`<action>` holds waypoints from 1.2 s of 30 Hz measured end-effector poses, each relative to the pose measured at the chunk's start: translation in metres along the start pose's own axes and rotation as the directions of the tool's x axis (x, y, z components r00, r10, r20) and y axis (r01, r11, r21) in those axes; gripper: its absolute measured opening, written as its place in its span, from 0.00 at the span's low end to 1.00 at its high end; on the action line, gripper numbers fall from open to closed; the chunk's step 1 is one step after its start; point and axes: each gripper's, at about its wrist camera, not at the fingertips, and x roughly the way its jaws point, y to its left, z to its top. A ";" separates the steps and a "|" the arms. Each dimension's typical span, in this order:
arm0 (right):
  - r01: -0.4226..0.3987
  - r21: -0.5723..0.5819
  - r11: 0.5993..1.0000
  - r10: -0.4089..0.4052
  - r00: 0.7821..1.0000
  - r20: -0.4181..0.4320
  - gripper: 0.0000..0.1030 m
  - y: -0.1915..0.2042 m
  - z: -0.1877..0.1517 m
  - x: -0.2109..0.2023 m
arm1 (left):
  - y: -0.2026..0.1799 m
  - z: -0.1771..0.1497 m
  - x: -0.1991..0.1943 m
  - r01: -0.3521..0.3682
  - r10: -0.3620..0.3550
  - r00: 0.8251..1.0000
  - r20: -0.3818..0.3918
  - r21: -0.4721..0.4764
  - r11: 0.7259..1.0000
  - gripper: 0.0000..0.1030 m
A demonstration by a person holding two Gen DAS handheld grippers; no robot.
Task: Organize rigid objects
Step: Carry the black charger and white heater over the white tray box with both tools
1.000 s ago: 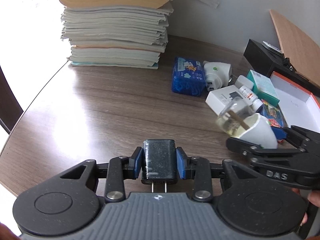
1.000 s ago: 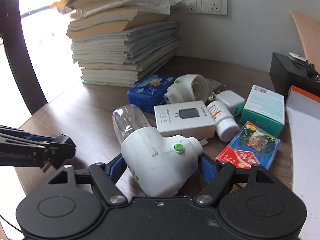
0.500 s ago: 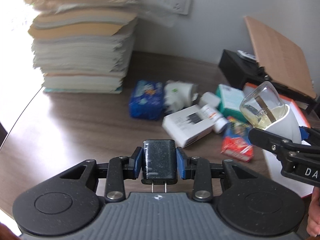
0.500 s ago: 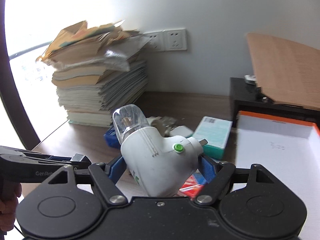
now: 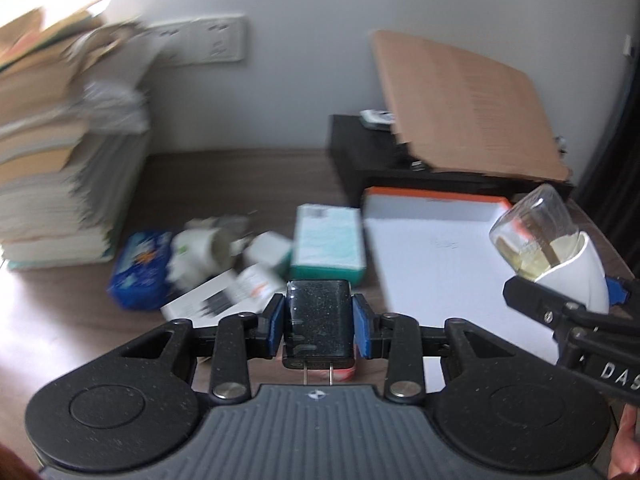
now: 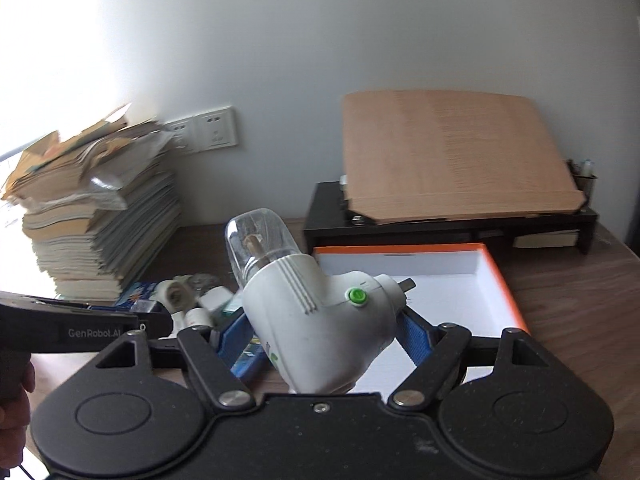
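my left gripper (image 5: 319,322) has its blue pads clamped on a black charger (image 5: 319,326), prongs pointing back toward the camera. my right gripper (image 6: 320,330) has its jaws spread wide but closed on a white plug-in diffuser (image 6: 316,320) with a clear bottle (image 6: 258,242) at its upper left and a green button (image 6: 356,296) on its side.

i take the orange-rimmed tray (image 6: 496,268) as my landmark. it sits on the brown desk (image 6: 580,320), white inside and nothing lying in it that i can see. both held things hang in the air in front of it: the charger off its left front corner in the left view, the diffuser over its left part in the right view.

left of the tray lies the clutter: a teal box (image 5: 328,242) just beside its left wall, then a small white box (image 5: 268,250), a white pill bottle (image 5: 256,284), a flat white box (image 5: 208,304), a white round adapter (image 5: 200,250) and a blue packet (image 5: 140,274). further left stands a tall stack of papers (image 6: 100,220). behind the tray is a black stand (image 6: 440,220) with a tilted wooden board (image 6: 456,156) on it. wall sockets (image 6: 204,132) show on the wall left of the board.

the left view is blurred, so labels are unreadable.
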 end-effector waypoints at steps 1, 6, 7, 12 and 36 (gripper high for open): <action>0.010 0.009 1.000 -0.010 1.000 0.001 0.88 -0.007 0.000 -0.003 | -0.008 0.003 0.001 0.011 -0.011 1.000 0.004 0.006 1.000 0.35; 0.048 0.049 0.998 -0.049 0.999 0.020 0.88 -0.040 0.003 -0.019 | -0.045 0.013 0.004 0.041 -0.042 0.999 0.014 0.041 0.998 0.35; 0.052 0.055 0.997 -0.053 0.998 0.022 0.89 -0.045 0.004 -0.022 | -0.051 0.014 0.005 0.044 -0.045 0.999 0.016 0.045 0.998 0.35; 0.071 0.065 0.995 -0.074 0.997 0.031 0.88 -0.063 0.009 -0.029 | -0.077 0.018 0.008 0.059 -0.060 0.998 0.021 0.058 0.997 0.35; 0.020 0.040 0.999 -0.022 0.998 0.055 0.89 -0.102 0.022 -0.033 | -0.123 0.020 0.008 0.016 -0.017 0.998 0.060 0.029 0.999 0.35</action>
